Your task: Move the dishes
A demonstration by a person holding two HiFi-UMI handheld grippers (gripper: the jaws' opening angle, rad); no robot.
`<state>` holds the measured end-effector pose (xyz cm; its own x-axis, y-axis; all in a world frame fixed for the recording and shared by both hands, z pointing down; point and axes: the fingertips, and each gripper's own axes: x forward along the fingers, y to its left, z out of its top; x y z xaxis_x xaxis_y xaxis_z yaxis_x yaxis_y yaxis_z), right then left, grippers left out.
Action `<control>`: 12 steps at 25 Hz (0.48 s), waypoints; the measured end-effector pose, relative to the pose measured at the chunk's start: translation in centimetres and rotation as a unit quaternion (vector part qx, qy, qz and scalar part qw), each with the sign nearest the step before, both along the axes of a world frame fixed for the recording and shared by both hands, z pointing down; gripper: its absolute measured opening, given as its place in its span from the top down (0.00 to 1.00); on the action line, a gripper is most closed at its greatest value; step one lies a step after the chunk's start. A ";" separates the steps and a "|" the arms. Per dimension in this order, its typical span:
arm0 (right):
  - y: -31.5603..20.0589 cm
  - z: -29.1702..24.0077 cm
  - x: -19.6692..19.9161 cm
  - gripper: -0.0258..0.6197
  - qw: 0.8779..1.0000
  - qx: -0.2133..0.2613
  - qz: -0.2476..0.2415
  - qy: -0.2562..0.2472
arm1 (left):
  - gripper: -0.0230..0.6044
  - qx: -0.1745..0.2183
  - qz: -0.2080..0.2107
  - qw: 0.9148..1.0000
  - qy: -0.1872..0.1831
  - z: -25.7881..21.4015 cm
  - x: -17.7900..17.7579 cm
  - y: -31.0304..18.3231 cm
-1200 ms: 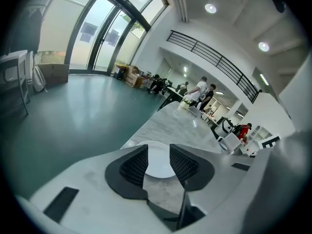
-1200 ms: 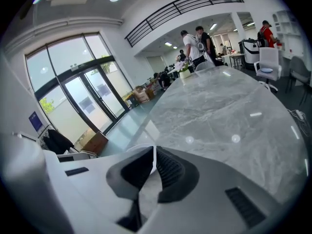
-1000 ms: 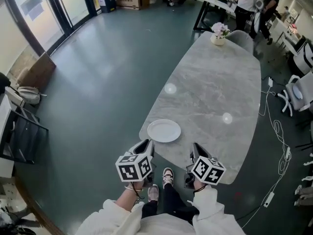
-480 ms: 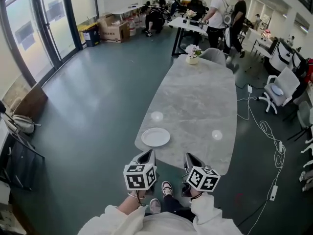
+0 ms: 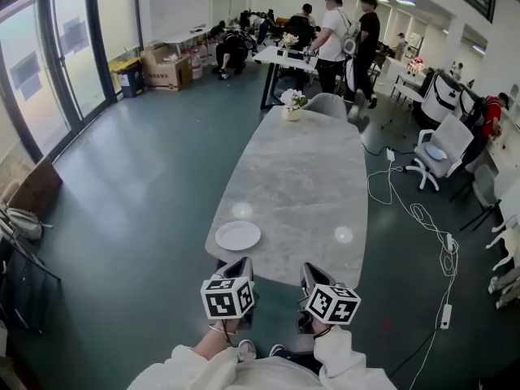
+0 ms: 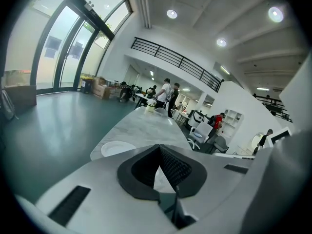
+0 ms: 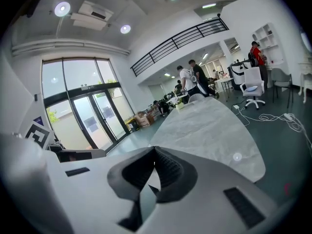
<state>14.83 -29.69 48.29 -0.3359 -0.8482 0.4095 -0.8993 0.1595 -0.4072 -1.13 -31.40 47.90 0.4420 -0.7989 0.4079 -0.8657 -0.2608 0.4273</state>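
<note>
white sleeves (image 5: 345, 354), black-patterned marker cubes (image 5: 227, 297)

one white plate (image 5: 238, 235), one marble table (image 5: 301, 169), one flower pot (image 5: 292, 109). two grippers: left gripper (image 5: 241, 266), right gripper (image 5: 308, 271). two people standing: person in white (image 5: 331, 35), person in black (image 5: 367, 28). one white office chair (image 5: 435, 153), one blue bin (image 5: 128, 76).

The sleeves (image 5: 183, 362) are cut off at 6 o'clock in the head view. The near rim of the plate (image 6: 117, 148) is hidden by the left gripper (image 6: 159, 155). 2 pale spots (image 5: 242, 210) on the table (image 5: 284, 169) cannot be identified. The people (image 5: 341, 31) at 12 o'clock are too small for detail.
</note>
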 end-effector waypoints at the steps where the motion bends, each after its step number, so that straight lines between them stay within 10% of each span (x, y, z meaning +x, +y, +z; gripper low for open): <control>1: 0.2 -0.1 0.6 0.87 1.000 0.002 0.000 -0.002 | 0.95 0.002 -0.002 1.000 -0.001 -0.2 0.5 0.1; 12: 1.9 -0.2 5.1 0.87 1.000 0.001 -0.005 -0.006 | 0.95 -0.001 -0.009 0.999 -0.033 0.1 4.8 2.2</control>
<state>19.92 -27.79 48.06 -0.3490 -0.8460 0.4032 -0.8925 0.1689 -0.4182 3.69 -29.17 47.95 0.4003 -0.8052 0.4374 -0.8963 -0.2445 0.3700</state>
